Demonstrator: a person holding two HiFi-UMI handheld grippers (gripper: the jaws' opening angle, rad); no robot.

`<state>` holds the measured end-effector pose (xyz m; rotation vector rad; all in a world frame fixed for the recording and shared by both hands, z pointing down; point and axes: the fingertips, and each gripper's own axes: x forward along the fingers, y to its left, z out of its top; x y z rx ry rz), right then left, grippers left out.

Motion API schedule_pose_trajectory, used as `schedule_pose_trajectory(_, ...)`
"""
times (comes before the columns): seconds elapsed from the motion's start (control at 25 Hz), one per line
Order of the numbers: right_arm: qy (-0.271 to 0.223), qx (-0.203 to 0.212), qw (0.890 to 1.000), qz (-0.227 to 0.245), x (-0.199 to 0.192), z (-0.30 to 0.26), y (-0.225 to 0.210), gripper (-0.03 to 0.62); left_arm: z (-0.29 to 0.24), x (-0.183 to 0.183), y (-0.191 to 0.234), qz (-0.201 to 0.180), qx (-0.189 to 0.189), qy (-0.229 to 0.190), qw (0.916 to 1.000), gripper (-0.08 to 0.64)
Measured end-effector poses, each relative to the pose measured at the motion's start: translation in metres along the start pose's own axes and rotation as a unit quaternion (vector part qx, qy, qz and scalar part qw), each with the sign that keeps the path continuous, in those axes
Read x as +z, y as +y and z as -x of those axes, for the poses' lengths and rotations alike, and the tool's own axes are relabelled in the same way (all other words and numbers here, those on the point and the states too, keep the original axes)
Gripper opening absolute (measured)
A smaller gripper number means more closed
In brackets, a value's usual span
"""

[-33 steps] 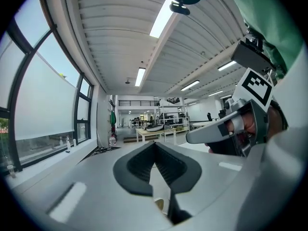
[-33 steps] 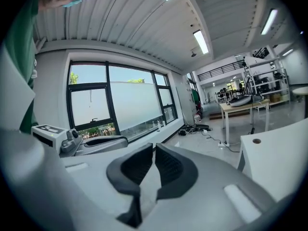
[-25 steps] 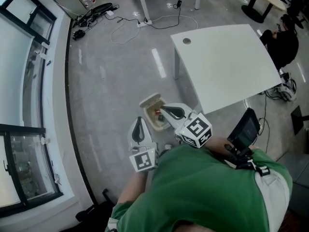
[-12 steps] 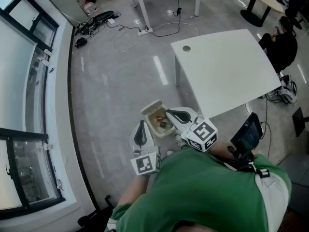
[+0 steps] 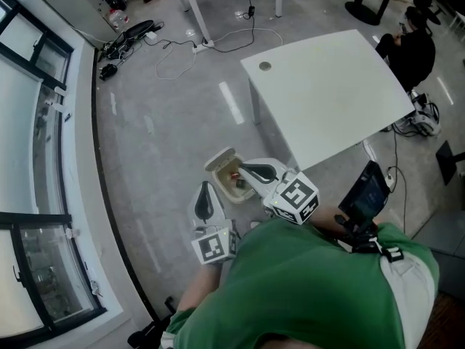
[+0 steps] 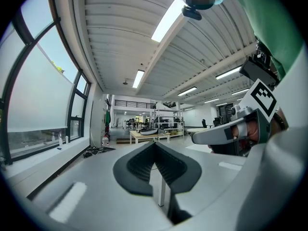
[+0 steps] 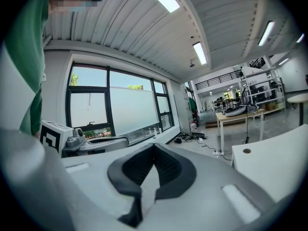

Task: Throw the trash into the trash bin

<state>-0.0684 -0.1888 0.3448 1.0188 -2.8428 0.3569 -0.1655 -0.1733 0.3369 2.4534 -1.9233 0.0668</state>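
A small beige trash bin (image 5: 218,171) stands on the grey floor with its lid tipped open, and bits of trash (image 5: 236,179) lie inside it. My right gripper (image 5: 244,168) hangs over the bin's right side, shut and empty. My left gripper (image 5: 205,189) is just left of the bin and nearer to me, also shut with nothing in it. In the left gripper view my left gripper (image 6: 155,144) points level across the room, with the right gripper (image 6: 216,134) beside it. The right gripper view shows my right gripper (image 7: 154,148) closed pad to pad, and the left gripper (image 7: 103,142) at its left.
A white table (image 5: 327,86) stands right of the bin and beyond it. Tall windows (image 5: 29,195) run along the left wall. Cables and a power strip (image 5: 196,46) lie on the floor farther off. A person in black (image 5: 410,46) sits at the far right.
Only the head camera has shifted a little. Both grippers stay by the bin, shut and empty.
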Motion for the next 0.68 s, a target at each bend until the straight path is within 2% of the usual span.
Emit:
schedule_pose_trajectory(0.12,0.000,-0.005,1.000,-0.001,0.000,0.001,-0.004,0.003,-0.003,-0.001,-0.001,0.001,0.001,0.011,0.9999,0.005)
schedule_pose_trajectory(0.32,-0.001,-0.021,1.000,-0.006,-0.002,0.003,-0.014,0.003,-0.009,-0.006,-0.006,0.004,-0.013,0.006,0.9999,0.005)
schedule_pose_trajectory(0.68,-0.003,-0.031,0.999,-0.008,-0.001,0.004,-0.029,0.003,-0.025,-0.003,-0.012,-0.016,-0.018,0.007,0.9997,0.005)
